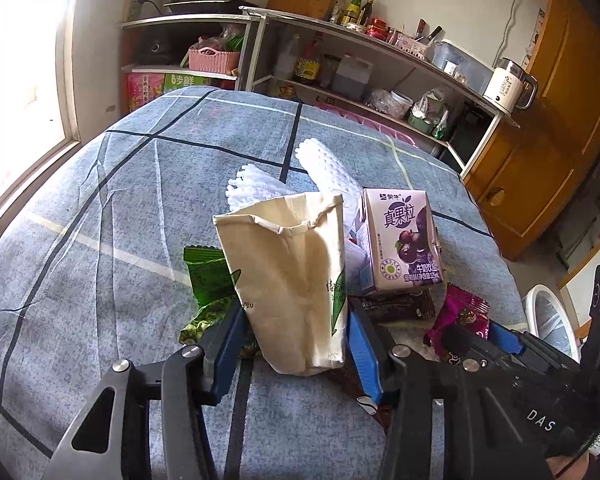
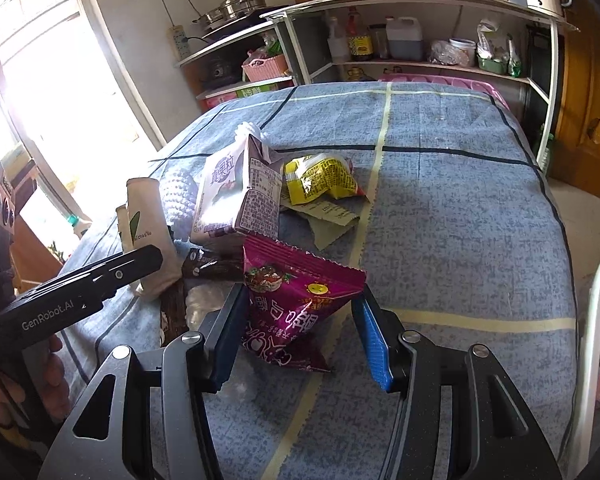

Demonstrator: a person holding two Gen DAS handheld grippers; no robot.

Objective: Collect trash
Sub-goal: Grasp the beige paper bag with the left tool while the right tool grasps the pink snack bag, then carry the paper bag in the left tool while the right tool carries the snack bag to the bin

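A pile of trash lies on a blue checked cloth (image 1: 100, 240). My left gripper (image 1: 296, 316) stands open around a crumpled cream paper cup (image 1: 288, 276), one finger on each side; I cannot tell if they touch it. Behind it are a purple juice carton (image 1: 404, 236), white foam netting (image 1: 324, 172) and a green wrapper (image 1: 208, 276). My right gripper (image 2: 300, 316) is open around a magenta snack bag (image 2: 296, 300), which lies between the fingers. The carton (image 2: 236, 196), a yellow wrapper (image 2: 320, 180) and the cup (image 2: 148, 216) show beyond it.
A dark brown wrapper (image 2: 212, 270) lies by the carton. A white bin (image 1: 548, 316) stands off the table's right edge. Kitchen shelves (image 1: 380, 72) with bottles and pots line the far wall. A wooden cabinet (image 1: 540, 152) is at right, a bright window at left.
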